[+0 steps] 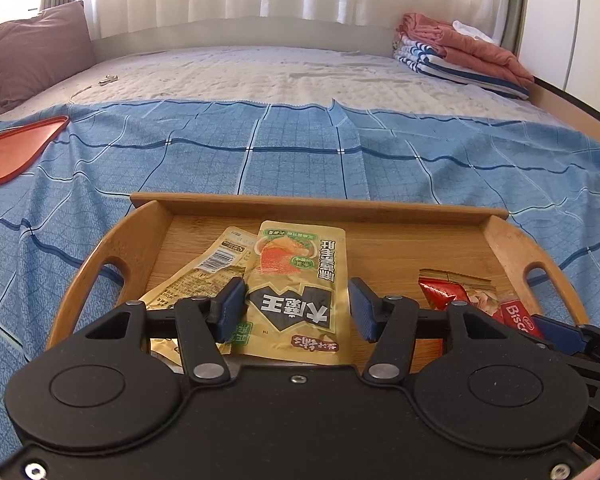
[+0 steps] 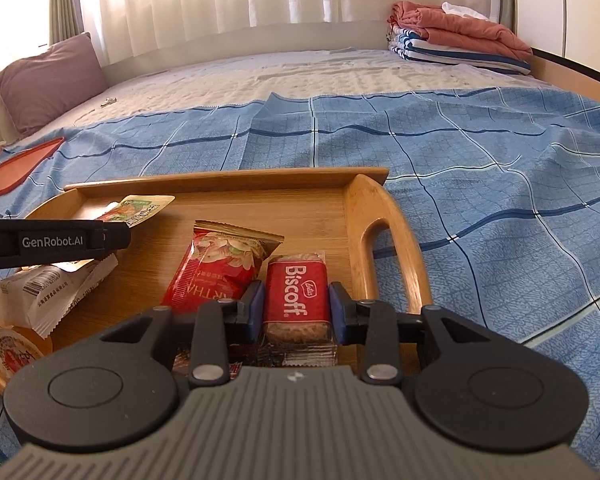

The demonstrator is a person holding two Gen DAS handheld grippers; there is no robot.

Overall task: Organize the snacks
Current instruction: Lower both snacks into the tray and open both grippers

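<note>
A wooden tray (image 1: 320, 204) (image 2: 396, 220) with handle slots sits on the blue checked cloth and holds several snacks. My left gripper (image 1: 296, 308) is open, its pads on either side of a yellow pouch (image 1: 300, 276) that lies flat on the tray; a second yellow pouch (image 1: 204, 272) lies to its left. My right gripper (image 2: 296, 312) has its blue pads against both sides of a red Biscoff biscuit pack (image 2: 294, 296) at the tray's right end. A red snack bag (image 2: 220, 264) (image 1: 456, 292) lies beside it. A white wrapper (image 2: 48, 296) lies at the left.
An orange-red tray (image 1: 12, 148) (image 2: 20, 164) lies on the cloth at the far left. A mauve pillow (image 1: 36, 48) sits at the bed's back left, folded blankets (image 1: 464, 52) at the back right. The left gripper's body (image 2: 52, 240) crosses the right wrist view.
</note>
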